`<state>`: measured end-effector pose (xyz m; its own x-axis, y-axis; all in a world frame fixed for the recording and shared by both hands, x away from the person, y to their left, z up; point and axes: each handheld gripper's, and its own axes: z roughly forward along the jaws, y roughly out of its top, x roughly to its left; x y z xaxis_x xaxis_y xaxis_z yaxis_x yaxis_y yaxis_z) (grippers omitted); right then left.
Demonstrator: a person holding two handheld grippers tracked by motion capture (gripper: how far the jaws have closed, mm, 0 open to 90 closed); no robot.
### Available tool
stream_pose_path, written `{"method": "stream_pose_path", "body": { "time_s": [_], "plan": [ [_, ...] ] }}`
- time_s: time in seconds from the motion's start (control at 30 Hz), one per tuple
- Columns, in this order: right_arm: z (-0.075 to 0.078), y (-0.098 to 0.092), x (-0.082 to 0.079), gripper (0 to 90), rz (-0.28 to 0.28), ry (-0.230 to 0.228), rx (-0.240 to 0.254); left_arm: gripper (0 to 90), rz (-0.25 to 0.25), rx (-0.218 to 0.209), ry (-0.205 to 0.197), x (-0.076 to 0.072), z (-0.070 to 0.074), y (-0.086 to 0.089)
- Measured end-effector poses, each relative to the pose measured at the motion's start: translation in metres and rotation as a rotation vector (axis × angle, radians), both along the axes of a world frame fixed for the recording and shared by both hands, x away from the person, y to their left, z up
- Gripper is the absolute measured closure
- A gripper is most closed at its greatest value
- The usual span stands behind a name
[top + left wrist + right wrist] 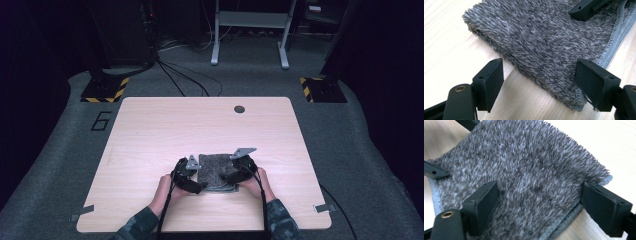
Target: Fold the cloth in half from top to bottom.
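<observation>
A folded grey fluffy cloth (216,170) lies on the wooden table (200,125), near the front middle. My left gripper (198,188) is at the cloth's near left corner. In the left gripper view its jaws (540,68) stand open, with the cloth (544,32) corner between them and one jaw over bare wood. My right gripper (228,177) is at the cloth's right side. Its jaws (540,192) are open too, one over the pile of the cloth (529,157) and one just past its stitched edge. Neither gripper's pads press on the fabric.
A round hole (239,109) sits near the table's far edge. Tape tabs (81,212) mark the front corners. Beyond the table are grey carpet, cables, a metal stand (250,30) and hazard-striped bases (102,90). A person's hands and patterned sleeves come in from the bottom.
</observation>
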<state>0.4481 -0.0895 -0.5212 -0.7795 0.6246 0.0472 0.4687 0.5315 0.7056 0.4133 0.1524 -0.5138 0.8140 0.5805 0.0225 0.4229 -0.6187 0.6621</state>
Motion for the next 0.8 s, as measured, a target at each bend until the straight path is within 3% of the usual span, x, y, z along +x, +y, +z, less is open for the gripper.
{"method": "stream_pose_path", "body": {
  "time_s": [0.27, 0.43, 0.8],
  "plan": [
    [0.005, 0.000, -0.005, 9.5, -0.018, -0.041, -0.016, 16.7, 0.038, -0.028, 0.004, 0.000, 0.001, 0.003],
    [0.021, -0.008, -0.020, 7.5, -0.021, -0.075, 0.002, 14.9, 0.075, -0.086, -0.019, -0.003, 0.010, 0.013],
    [0.022, -0.030, -0.047, 7.1, -0.069, -0.071, -0.024, 13.7, 0.136, -0.093, -0.030, -0.011, 0.019, 0.041]
  ]
}}
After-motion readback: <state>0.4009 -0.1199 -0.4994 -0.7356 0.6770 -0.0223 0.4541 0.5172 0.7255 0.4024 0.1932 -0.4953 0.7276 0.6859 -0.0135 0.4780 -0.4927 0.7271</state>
